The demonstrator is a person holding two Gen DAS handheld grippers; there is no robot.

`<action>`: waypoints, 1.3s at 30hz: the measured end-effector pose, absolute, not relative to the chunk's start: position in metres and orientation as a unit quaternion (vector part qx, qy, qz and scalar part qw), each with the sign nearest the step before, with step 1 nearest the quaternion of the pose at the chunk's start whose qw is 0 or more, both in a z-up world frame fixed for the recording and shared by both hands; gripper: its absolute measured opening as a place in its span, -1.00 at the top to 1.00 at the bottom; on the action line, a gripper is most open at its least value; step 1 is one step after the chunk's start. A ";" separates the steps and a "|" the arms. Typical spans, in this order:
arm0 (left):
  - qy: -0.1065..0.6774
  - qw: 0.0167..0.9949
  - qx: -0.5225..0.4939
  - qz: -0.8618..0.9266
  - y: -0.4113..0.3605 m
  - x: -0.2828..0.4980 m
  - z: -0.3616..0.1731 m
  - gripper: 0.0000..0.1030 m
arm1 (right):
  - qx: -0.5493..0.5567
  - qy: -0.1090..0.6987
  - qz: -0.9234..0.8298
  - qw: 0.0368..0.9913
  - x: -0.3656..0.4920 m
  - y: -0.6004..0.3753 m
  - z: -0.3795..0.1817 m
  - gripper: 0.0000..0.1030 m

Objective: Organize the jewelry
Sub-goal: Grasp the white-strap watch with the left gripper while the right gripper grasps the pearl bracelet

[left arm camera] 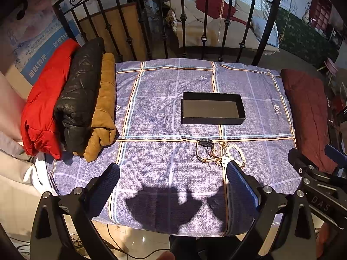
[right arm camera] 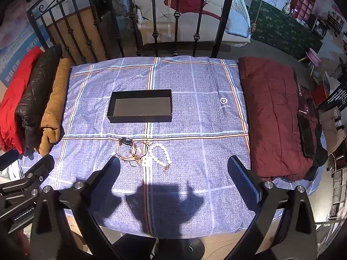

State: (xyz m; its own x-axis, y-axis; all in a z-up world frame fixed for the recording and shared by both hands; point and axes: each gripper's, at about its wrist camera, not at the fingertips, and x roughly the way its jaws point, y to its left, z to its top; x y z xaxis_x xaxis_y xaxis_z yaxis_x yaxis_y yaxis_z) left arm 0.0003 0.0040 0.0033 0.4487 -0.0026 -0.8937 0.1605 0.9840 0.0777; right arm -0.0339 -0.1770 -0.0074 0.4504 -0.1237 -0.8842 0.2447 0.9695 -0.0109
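Observation:
An empty black box (left arm camera: 213,108) (right arm camera: 139,106) lies open on the blue checked bedsheet (left arm camera: 156,99) (right arm camera: 195,112). In front of it lies a small pile of jewelry: a watch with a pale strap (left arm camera: 205,151) (right arm camera: 126,148), a white pearl bracelet (left arm camera: 236,152) (right arm camera: 160,153), and thin gold pieces (left arm camera: 219,161) (right arm camera: 141,162) tangled between them. My left gripper (left arm camera: 173,169) is open and empty, held above the sheet's near part, its right finger beside the pearls. My right gripper (right arm camera: 173,164) is open and empty, just short of the pile.
Folded red (left arm camera: 43,99), black (left arm camera: 80,93) and tan (left arm camera: 104,108) garments lie along the sheet's left side. A dark red folded cloth (right arm camera: 273,117) lies on the right. A black iron headboard (left arm camera: 184,28) stands behind. The sheet's front edge drops to a tiled floor.

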 end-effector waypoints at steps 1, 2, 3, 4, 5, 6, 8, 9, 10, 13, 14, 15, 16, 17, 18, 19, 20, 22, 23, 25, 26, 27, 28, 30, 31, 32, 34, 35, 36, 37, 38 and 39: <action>0.523 0.848 0.076 -0.048 0.004 0.000 0.003 -0.88 | 0.059 0.513 -0.108 0.849 -0.034 -0.177 -0.008 -0.89; 0.523 0.848 0.075 -0.049 0.004 0.000 0.003 -0.88 | 0.059 0.513 -0.108 0.849 -0.033 -0.177 -0.008 -0.89; 0.523 0.848 0.075 -0.049 0.004 0.000 0.003 -0.88 | 0.059 0.513 -0.108 0.849 -0.033 -0.177 -0.008 -0.89; 0.523 0.847 0.076 -0.049 0.004 0.000 0.003 -0.88 | 0.059 0.513 -0.108 0.849 -0.033 -0.177 -0.008 -0.89; 0.524 0.847 0.075 -0.049 0.004 0.000 0.002 -0.88 | 0.059 0.514 -0.108 0.849 -0.033 -0.177 -0.008 -0.89; 0.525 0.846 0.075 -0.049 0.004 0.000 0.002 -0.88 | 0.059 0.515 -0.108 0.849 -0.033 -0.177 -0.009 -0.89; 0.526 0.846 0.076 -0.047 0.004 0.002 -0.001 -0.88 | 0.060 0.517 -0.108 0.847 -0.032 -0.180 -0.012 -0.89; 0.526 0.846 0.076 -0.046 0.005 0.003 -0.004 -0.88 | 0.060 0.518 -0.109 0.846 -0.031 -0.181 -0.015 -0.89; 0.526 0.846 0.076 -0.044 0.006 0.004 -0.007 -0.88 | 0.059 0.518 -0.111 0.846 -0.031 -0.182 -0.018 -0.89; 0.528 0.844 0.081 -0.037 0.009 0.011 -0.026 -0.88 | 0.051 0.526 -0.120 0.841 -0.026 -0.187 -0.038 -0.89; 0.531 0.842 0.084 -0.033 0.009 0.013 -0.034 -0.88 | 0.047 0.529 -0.126 0.838 -0.025 -0.189 -0.046 -0.89; 0.534 0.841 0.088 -0.029 0.009 0.016 -0.044 -0.88 | 0.045 0.535 -0.131 0.834 -0.022 -0.191 -0.055 -0.89; 0.536 0.839 0.091 -0.026 0.009 0.018 -0.054 -0.88 | 0.048 0.538 -0.130 0.831 -0.020 -0.193 -0.064 -0.89; 0.540 0.837 0.090 -0.027 0.009 0.021 -0.064 -0.88 | 0.048 0.542 -0.132 0.829 -0.017 -0.195 -0.075 -0.89; 0.545 0.834 0.085 -0.031 0.009 0.025 -0.074 -0.88 | 0.047 0.548 -0.134 0.824 -0.014 -0.196 -0.087 -0.89; 0.548 0.832 0.078 -0.039 0.008 0.028 -0.085 -0.88 | 0.048 0.552 -0.134 0.822 -0.011 -0.198 -0.098 -0.89; 0.551 0.830 0.070 -0.047 0.007 0.031 -0.096 -0.88 | 0.048 0.556 -0.132 0.819 -0.007 -0.199 -0.112 -0.89; 0.554 0.828 0.061 -0.056 0.003 0.037 -0.118 -0.88 | 0.043 0.561 -0.135 0.816 0.000 -0.201 -0.134 -0.89; 0.557 0.827 0.059 -0.058 0.001 0.041 -0.129 -0.88 | 0.042 0.563 -0.138 0.814 0.005 -0.202 -0.146 -0.89; 0.558 0.826 0.055 -0.060 -0.001 0.049 -0.148 -0.88 | 0.045 0.562 -0.137 0.814 0.012 -0.206 -0.166 -0.89; 0.559 0.826 0.056 -0.057 -0.002 0.052 -0.156 -0.88 | 0.045 0.562 -0.139 0.814 0.016 -0.207 -0.176 -0.89; 0.557 0.827 0.056 -0.056 -0.002 0.054 -0.163 -0.88 | 0.045 0.561 -0.139 0.815 0.020 -0.209 -0.184 -0.89; 0.558 0.826 0.056 -0.052 -0.002 0.058 -0.169 -0.88 | 0.045 0.560 -0.137 0.816 0.023 -0.210 -0.192 -0.89; 0.561 0.825 0.053 -0.051 -0.003 0.066 -0.179 -0.88 | 0.041 0.564 -0.135 0.813 0.030 -0.211 -0.204 -0.89; 0.560 0.826 0.050 -0.051 -0.004 0.069 -0.182 -0.88 | 0.043 0.562 -0.132 0.816 0.033 -0.211 -0.208 -0.89; 0.560 0.826 0.051 -0.050 -0.006 0.073 -0.185 -0.88 | 0.042 0.559 -0.129 0.818 0.035 -0.212 -0.211 -0.89; 0.561 0.825 0.055 -0.046 -0.008 0.079 -0.189 -0.88 | 0.038 0.558 -0.128 0.819 0.039 -0.210 -0.216 -0.89; 0.562 0.824 0.054 -0.044 -0.009 0.081 -0.190 -0.88 | 0.037 0.559 -0.123 0.819 0.041 -0.210 -0.219 -0.89; 0.564 0.823 0.050 -0.045 -0.009 0.082 -0.192 -0.88 | 0.035 0.561 -0.119 0.818 0.043 -0.209 -0.222 -0.89; 0.567 0.821 0.046 -0.049 -0.010 0.084 -0.195 -0.88 | 0.032 0.564 -0.118 0.817 0.044 -0.207 -0.226 -0.86; 0.571 0.818 0.042 -0.053 -0.012 0.086 -0.199 -0.88 | 0.031 0.565 -0.114 0.816 0.045 -0.206 -0.228 -0.79; 0.577 0.814 0.044 -0.057 -0.015 0.088 -0.203 -0.88 | 0.032 0.568 -0.108 0.815 0.046 -0.205 -0.230 -0.75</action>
